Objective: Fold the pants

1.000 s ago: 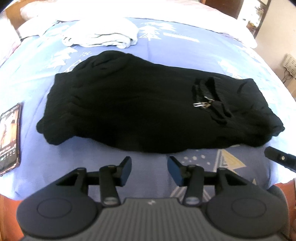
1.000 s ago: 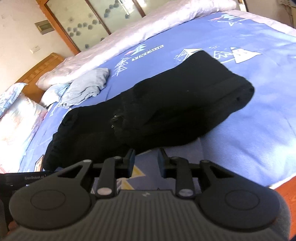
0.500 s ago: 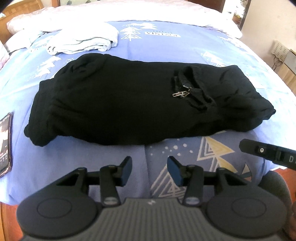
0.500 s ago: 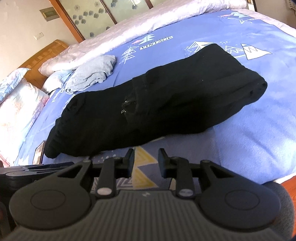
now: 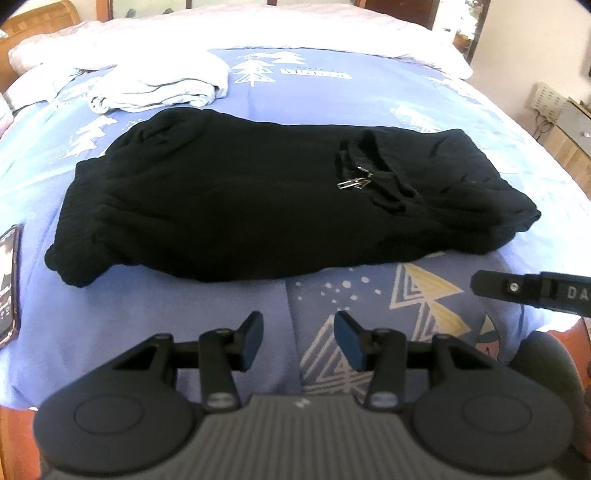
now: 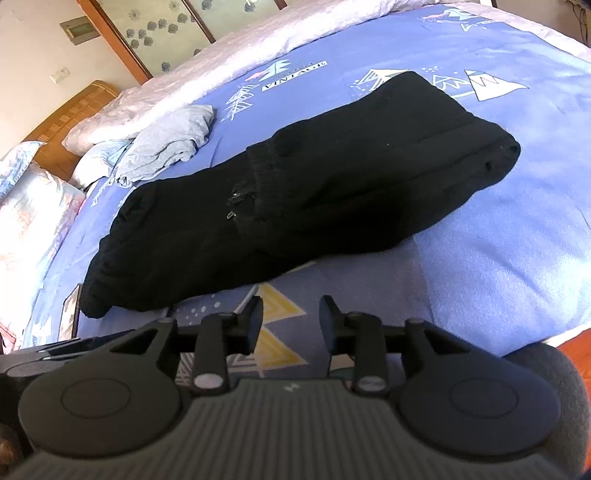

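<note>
Black pants (image 5: 258, 206) lie folded in a long bundle across the blue patterned bedspread (image 5: 351, 92), a metal zipper pull (image 5: 354, 181) showing on top. The right wrist view shows the same pants (image 6: 332, 192) running diagonally. My left gripper (image 5: 298, 338) hovers over the bedspread short of the bundle's near edge, open, nothing between its fingers. My right gripper (image 6: 290, 319) also hangs short of the pants over the bedspread (image 6: 498, 258); its jaws are opening and hold nothing. The other gripper's finger (image 5: 532, 291) pokes in at the right of the left wrist view.
A folded light grey garment (image 5: 159, 86) lies beyond the pants, near white bedding (image 5: 258, 33) at the back. A phone (image 5: 9, 284) lies on the bedspread at the far left. Wooden headboard (image 6: 70, 122) and pillows (image 6: 33, 206) are at the left; a cabinet (image 5: 569, 125) stands right of the bed.
Both grippers have drawn back from the pants, so more bedspread shows in front of them. The right gripper's fingers have spread slightly wider.
</note>
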The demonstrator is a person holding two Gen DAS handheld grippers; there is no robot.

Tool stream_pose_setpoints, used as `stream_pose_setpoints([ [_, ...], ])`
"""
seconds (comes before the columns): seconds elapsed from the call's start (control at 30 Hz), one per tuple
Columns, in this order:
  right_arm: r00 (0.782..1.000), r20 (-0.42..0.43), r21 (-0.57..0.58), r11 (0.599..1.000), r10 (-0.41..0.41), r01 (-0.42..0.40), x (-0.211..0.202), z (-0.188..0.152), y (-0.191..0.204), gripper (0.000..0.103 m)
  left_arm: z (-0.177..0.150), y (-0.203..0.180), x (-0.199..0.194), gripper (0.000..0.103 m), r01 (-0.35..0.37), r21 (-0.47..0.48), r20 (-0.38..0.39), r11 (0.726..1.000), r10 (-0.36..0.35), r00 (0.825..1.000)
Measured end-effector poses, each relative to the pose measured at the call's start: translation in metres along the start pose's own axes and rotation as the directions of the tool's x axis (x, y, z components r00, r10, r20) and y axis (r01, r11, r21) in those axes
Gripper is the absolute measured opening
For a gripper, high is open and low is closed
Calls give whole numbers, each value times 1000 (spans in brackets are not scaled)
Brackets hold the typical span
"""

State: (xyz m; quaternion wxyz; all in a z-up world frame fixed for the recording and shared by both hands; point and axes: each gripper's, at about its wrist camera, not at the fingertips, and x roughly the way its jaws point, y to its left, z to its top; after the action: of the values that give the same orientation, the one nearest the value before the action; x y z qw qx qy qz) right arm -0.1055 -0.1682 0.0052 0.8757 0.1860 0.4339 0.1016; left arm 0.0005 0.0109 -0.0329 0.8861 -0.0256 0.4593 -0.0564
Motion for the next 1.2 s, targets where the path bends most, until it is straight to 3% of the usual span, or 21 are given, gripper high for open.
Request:
stream_pose_setpoints([
  [0.13,1000,-6,-15,1000,-9,9,2,-1,4,37,-3,2,-3,43,21,-3,15,1000,-21,1000],
  [0.23,1000,-9,-32,999,-15,15,4,-3,10,37,-4,6,-4,35,35,-13,20,999,-35,999],
  [0.53,999,-21,-86,996,-41,39,12,-8,32,37,-4,20,-4,35,66,-56,23,996,-65,998],
  [0.7,998,-29,-103,993,-59,55,17,-11,42,37,0,38,-9,51,78,-108,38,991,-74,997],
  [0.83,997,-36,-113,991,-70,66,21,-14,48,37,4,65,-14,55,75,-194,55,978,-65,996],
  [0.97,997,-41,-115,991,-69,64,25,-16,52,37,7,108,-11,58,86,-356,58,931,-70,996],
  [1.1,997,-48,-111,992,-66,60,27,-17,51,37,6,152,-3,62,72,-532,55,844,-50,997],
  [1.2,997,-52,-100,993,-60,55,29,-17,50,37,4,184,6,67,77,-652,81,755,-31,996],
])
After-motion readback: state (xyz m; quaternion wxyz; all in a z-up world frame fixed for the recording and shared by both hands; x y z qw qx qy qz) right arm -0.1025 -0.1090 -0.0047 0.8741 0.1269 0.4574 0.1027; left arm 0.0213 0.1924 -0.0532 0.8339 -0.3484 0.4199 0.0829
